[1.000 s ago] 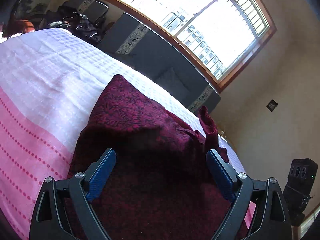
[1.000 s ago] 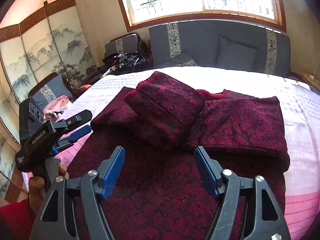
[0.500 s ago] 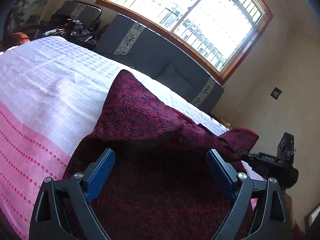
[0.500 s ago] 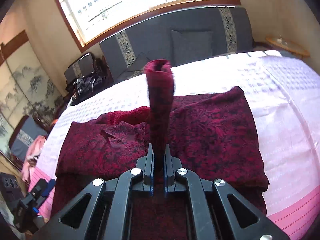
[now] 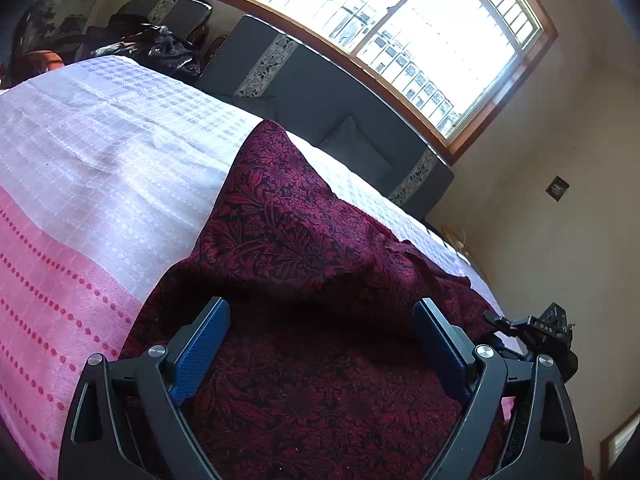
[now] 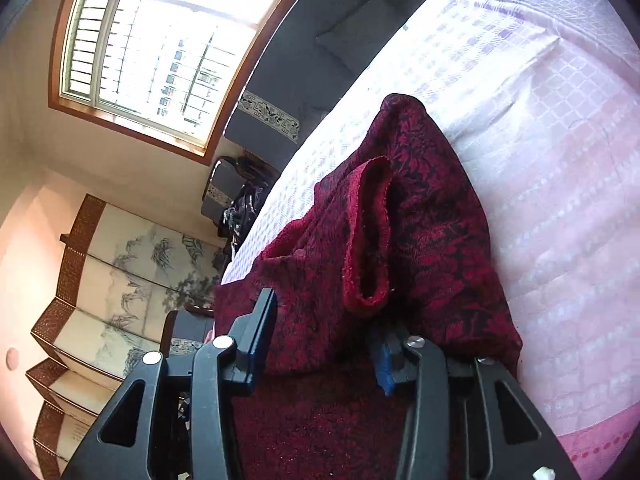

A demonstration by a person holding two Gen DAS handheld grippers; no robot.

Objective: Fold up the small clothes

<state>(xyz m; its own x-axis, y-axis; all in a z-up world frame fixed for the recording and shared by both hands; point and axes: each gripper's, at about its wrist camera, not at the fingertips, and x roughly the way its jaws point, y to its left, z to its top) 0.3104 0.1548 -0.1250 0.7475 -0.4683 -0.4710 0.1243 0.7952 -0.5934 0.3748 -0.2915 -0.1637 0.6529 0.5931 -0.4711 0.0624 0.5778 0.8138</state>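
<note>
Left wrist view: left tongs spread wide, nothing between the blue pads, hovering over a dark red patterned garment lying on the bed, which has a white and pink cover. Right tongs visible at far right edge. Right wrist view: right tongs parted, garment bunched up between and ahead of them; a rolled sleeve opening faces the camera. Window and painted folding screen beyond.

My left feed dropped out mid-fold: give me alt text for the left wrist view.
The open left claw hovers over a dark red floral garment on a pink and white bedspread. The right claw shows at the garment's right edge, below a bright window.
</note>
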